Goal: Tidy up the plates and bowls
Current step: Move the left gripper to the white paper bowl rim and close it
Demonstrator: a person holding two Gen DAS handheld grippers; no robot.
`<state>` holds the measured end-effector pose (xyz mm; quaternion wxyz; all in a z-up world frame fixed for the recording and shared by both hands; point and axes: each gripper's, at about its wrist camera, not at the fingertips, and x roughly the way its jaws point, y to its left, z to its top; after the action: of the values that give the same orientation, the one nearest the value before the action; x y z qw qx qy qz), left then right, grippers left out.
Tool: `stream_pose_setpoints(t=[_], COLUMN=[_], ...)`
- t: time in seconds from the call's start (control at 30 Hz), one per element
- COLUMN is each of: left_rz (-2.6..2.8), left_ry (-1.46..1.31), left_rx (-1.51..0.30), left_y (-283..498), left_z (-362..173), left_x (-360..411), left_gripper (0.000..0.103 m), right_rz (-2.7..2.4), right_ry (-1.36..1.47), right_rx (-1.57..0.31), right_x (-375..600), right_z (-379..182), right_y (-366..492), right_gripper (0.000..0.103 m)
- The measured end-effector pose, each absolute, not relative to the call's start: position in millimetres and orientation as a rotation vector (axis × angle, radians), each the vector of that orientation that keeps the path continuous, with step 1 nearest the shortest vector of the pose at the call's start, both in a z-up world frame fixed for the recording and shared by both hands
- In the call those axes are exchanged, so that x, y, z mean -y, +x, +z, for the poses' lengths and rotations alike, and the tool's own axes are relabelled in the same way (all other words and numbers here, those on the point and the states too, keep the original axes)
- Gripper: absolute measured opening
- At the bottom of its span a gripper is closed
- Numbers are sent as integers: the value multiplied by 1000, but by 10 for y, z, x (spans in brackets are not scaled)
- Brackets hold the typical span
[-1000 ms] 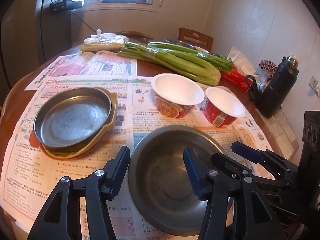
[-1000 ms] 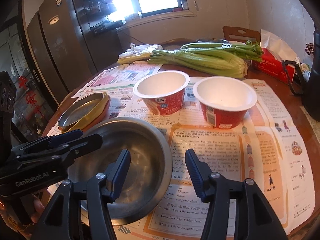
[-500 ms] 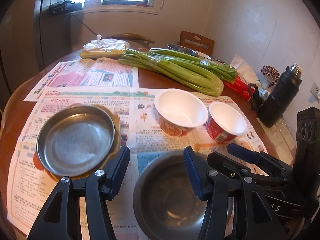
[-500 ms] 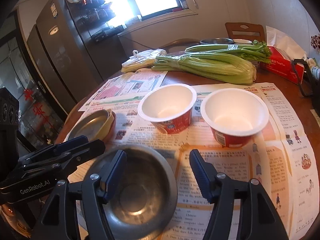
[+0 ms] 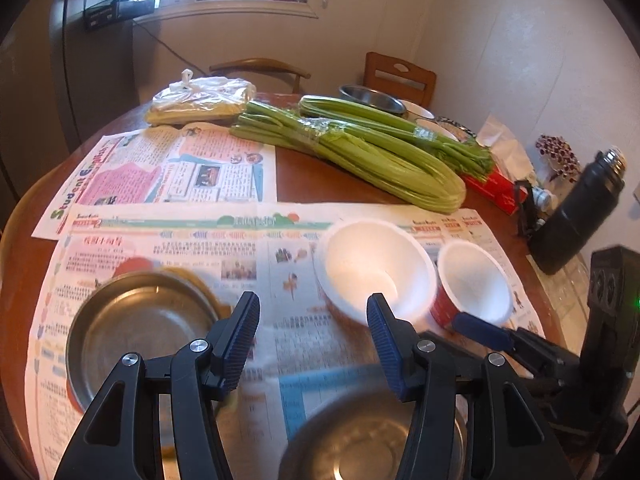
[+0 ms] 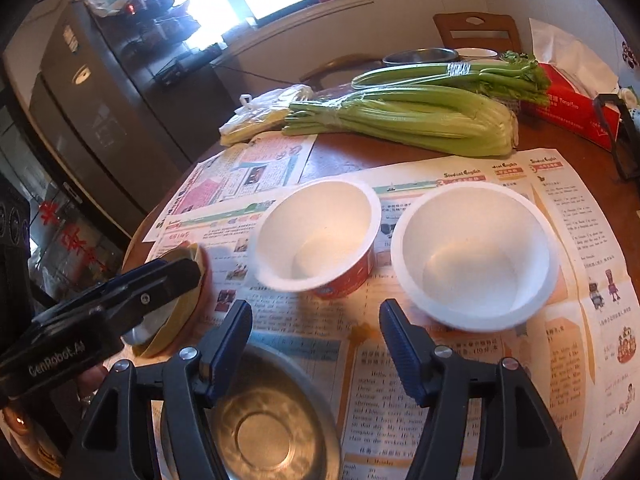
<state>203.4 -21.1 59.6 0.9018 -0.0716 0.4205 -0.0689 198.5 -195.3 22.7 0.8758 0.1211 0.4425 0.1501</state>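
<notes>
Both hand-held grippers, left [image 5: 312, 332] and right [image 6: 316, 338], gape wide, holding nothing, above the newspaper-covered counter [image 5: 328, 176]; steel bowl [image 6: 272, 424] below them, two paper bowls [image 6: 316, 236] beyond

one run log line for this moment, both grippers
left hand-held gripper: open, empty | right hand-held gripper: open, empty | steel bowl: on newspaper, ungrasped

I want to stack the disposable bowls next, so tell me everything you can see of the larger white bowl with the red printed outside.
The larger white bowl is a disposable cup-style bowl, seemingly paper or foam, with a plain white inside, a rolled rim and a red printed outer wall. It is empty, upright, and stands on the newspaper beside a similar smaller bowl, apart from it. Neither gripper touches it; the right gripper, open, is just short of the two bowls.
</notes>
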Motion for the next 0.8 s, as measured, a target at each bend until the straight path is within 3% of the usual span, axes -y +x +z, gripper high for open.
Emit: stream_pose_setpoints(t=[0.3,0.57,0.67,0.8], left_rz=[-170,-199,-213,-246], left_ry=[-157,-172,-178,-197], left_rx=[-953,-1008,-1032,-1065], left_y=[2495,2745,2812,2862], left_z=[465,280,202,105], left_x=[281,328,348,380], left_gripper=[57,57,49,30], right_rz=[318,291,287,287], right_ry=[245,222,208,197], right_rx=[-954,-981,-985,-988], right_x=[1887,1853,1841,1839], right_z=[191,120,103,95], right_y=[2260,2438,2474,2505], right_gripper=[61,50,48,46])
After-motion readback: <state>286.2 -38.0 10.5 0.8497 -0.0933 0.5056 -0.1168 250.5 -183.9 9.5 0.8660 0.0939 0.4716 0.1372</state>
